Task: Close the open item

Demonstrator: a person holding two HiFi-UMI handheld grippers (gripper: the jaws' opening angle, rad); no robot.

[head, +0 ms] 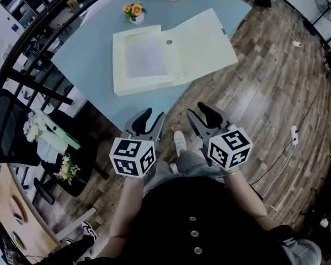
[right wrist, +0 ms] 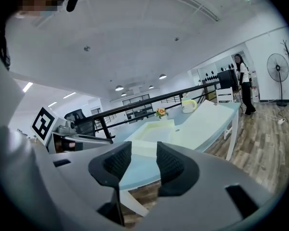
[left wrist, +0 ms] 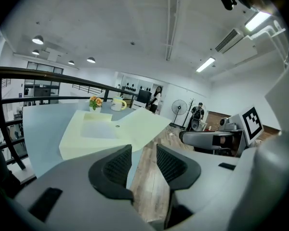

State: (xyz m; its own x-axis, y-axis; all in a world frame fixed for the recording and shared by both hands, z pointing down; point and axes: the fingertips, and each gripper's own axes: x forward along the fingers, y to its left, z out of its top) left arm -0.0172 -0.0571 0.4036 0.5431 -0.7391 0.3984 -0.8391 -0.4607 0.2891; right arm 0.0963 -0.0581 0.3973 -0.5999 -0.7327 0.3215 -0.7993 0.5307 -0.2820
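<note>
Both grippers are empty, jaws apart with nothing between the pads: the left gripper and right gripper hang just short of the table. The open box lies flat on it ahead of me, tray on the left and lid spread to the right, its corner seemingly overhanging the edge. I'd pinch that corner with the right gripper and swing the lid over in an arc. The left gripper should steady the tray.
</note>
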